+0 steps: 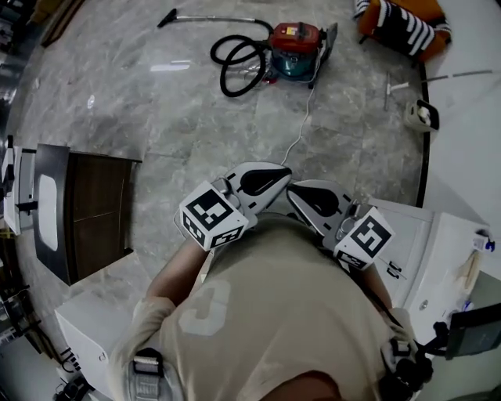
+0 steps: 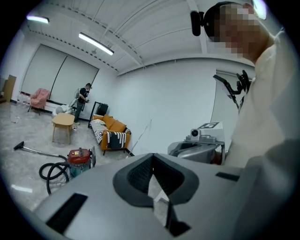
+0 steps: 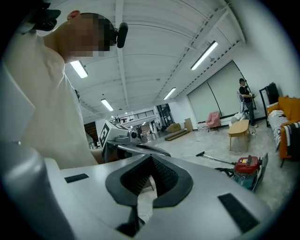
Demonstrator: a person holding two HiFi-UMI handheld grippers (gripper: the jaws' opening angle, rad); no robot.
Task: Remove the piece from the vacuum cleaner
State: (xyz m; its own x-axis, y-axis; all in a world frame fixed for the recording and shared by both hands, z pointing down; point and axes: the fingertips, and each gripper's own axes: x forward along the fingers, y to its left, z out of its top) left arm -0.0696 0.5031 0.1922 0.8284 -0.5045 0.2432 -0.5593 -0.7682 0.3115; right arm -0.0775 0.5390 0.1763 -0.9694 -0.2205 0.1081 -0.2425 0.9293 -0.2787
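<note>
- While the person holds both grippers close to the chest, the red vacuum cleaner (image 1: 295,41) sits on the grey floor (image 1: 156,117), well apart from them.
- Its black hose (image 1: 235,66) lies in loops just beside it, and a long thin tube (image 1: 211,19) stretches away to the left.
- A white cord (image 1: 301,129) runs across the floor from the vacuum cleaner toward the person.
- The left gripper (image 1: 270,178) has its jaws pressed together, with nothing between them.
- The right gripper (image 1: 309,200) has its jaws pressed together too, and it holds nothing.
- The two grippers are side by side, with their tips near each other.
- An orange sofa (image 1: 399,23) with a striped blanket stands near the vacuum cleaner, to its right in the head view.
- A dark brown cabinet (image 1: 94,211) stands to the person's left.
- In the left gripper view, a small wooden table (image 2: 63,123) stands behind the vacuum cleaner, and another person (image 2: 84,98) stands further back.
</note>
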